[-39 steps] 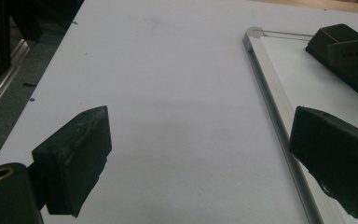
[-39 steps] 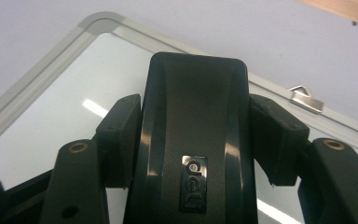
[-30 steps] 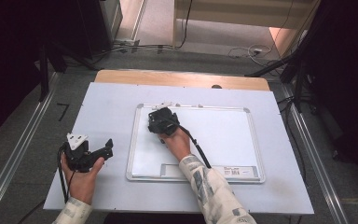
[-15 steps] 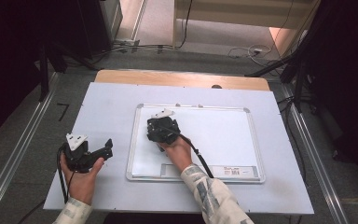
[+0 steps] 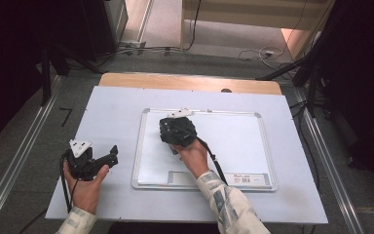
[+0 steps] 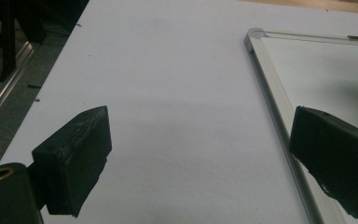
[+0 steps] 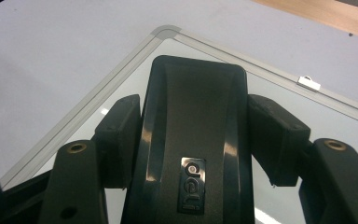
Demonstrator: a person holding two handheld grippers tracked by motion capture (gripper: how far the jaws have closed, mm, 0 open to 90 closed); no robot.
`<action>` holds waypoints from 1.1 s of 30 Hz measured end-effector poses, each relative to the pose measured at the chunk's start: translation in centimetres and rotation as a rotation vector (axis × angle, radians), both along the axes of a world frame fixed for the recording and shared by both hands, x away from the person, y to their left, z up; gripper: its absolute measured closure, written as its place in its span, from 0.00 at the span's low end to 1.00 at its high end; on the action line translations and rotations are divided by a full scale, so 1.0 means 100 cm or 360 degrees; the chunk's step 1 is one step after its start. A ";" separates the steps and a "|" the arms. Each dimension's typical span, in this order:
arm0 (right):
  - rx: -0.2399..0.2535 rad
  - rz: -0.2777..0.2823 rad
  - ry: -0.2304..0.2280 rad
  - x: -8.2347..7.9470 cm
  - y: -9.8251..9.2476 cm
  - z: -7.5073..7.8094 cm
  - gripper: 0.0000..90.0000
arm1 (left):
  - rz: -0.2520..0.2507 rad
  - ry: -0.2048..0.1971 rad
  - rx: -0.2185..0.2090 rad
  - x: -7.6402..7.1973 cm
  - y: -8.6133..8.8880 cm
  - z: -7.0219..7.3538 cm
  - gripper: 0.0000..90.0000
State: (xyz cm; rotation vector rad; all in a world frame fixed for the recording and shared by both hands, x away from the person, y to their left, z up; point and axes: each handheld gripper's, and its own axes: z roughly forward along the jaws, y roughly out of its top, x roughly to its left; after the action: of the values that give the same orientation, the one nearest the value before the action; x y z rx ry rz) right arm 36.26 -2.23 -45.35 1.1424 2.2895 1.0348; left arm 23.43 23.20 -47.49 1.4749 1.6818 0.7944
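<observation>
We see the right claw (image 7: 193,140) clamped on a black whiteboard eraser (image 7: 193,154): in the right gripper view its two black pads press against the eraser's two long sides, and the moulded back of the eraser, with a small raised "deli" badge, faces the camera. In the high view the right claw (image 5: 175,127) sits over the upper left part of the whiteboard (image 5: 233,146), near its top left corner, with the hand behind it and a patterned sleeve (image 5: 226,204) running down to the bottom edge. The eraser's front end points at that rounded corner of the board's silver frame. Whether the eraser touches the board's surface or hangs just above it, we cannot tell.

The whiteboard lies flat on the pale bench (image 5: 112,107), its writing surface white and unmarked as far as we can see, with a small label near the bottom right of the frame. A small metal clip (image 7: 307,82) sits on the top rail.

The left claw (image 5: 108,157) rests in the left hand on the bench, just left of the board and apart from it. In the left gripper view its jaws stand wide apart with nothing but bare bench between them, and the board's frame runs beside the right-hand jaw. A cable trails from each claw.
</observation>
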 end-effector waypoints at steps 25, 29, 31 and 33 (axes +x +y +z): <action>0.0007 -0.0107 -0.0025 0.001 -0.042 0.005 0.40 | -0.0003 0.0001 0.0008 0.000 0.000 0.000 0.07; 0.0016 -0.0168 -0.0034 0.004 -0.058 0.007 0.40 | -0.0004 0.0001 0.0006 0.000 -0.001 0.000 0.07; 0.0020 -0.0204 -0.0036 0.006 -0.068 0.008 0.40 | -0.0003 0.0002 0.0007 0.000 -0.001 0.000 0.07; 0.0016 -0.0234 -0.0035 0.008 -0.078 0.007 0.40 | -0.0003 0.0004 0.0009 0.000 -0.001 0.000 0.07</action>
State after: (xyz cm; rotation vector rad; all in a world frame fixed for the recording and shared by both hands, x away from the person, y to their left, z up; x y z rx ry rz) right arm 37.09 -10.01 -44.61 1.2755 2.1496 0.9987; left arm 23.47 23.09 -47.51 1.4815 1.6813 0.7972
